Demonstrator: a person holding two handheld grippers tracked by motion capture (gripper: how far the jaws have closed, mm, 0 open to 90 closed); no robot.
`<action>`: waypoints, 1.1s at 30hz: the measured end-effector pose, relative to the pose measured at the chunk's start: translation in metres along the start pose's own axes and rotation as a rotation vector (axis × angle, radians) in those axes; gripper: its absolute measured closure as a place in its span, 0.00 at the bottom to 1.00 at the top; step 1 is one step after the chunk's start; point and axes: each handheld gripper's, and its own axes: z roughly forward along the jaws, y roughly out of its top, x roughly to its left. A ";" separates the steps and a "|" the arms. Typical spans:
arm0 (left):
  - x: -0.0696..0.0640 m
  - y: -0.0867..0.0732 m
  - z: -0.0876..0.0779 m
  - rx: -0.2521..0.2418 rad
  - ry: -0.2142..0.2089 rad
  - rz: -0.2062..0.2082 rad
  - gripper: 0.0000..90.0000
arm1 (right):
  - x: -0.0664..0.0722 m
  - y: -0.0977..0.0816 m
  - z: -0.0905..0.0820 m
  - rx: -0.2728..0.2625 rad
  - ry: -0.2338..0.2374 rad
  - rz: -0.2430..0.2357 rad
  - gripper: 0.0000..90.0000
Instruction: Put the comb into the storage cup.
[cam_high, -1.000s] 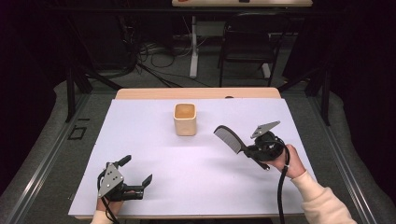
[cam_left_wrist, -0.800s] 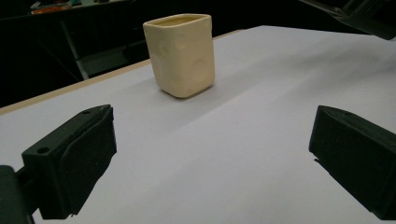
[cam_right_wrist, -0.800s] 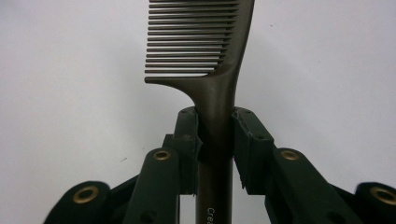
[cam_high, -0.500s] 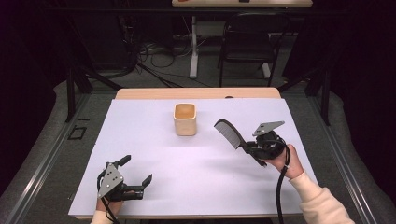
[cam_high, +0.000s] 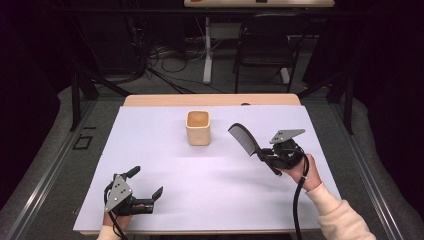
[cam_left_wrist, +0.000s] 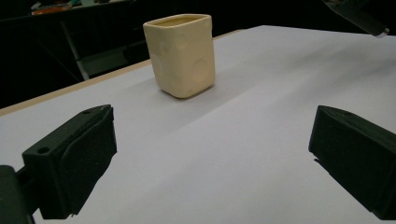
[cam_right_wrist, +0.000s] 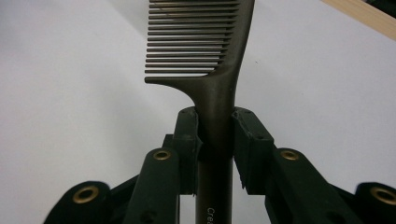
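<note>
Right claw (cam_high: 261, 156) is clamped tight on the handle of a dark comb (cam_high: 243, 139), which sits right of centre in the high view, raised off the white table (cam_high: 210, 175) with its toothed end pointing toward the upper left. In the right claw view the comb (cam_right_wrist: 210, 60) runs straight up the middle, teeth sticking out to the left. Left claw (cam_high: 148, 187) is down at the lower left of the high view, jaws wide apart with nothing in them. A cream square cup (cam_high: 198, 127) stands upright near the table's far edge, just left of the comb.
</note>
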 end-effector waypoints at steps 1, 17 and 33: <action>0.000 0.000 0.000 -0.001 0.001 0.000 0.01 | 0.000 0.001 0.000 0.003 0.003 -0.005 0.80; 0.000 0.000 0.000 -0.001 0.002 -0.001 0.01 | 0.003 0.012 0.005 -0.062 0.008 0.001 0.80; 0.000 0.000 0.000 -0.002 0.000 0.000 0.01 | 0.001 0.029 0.009 -0.086 -0.008 -0.004 0.80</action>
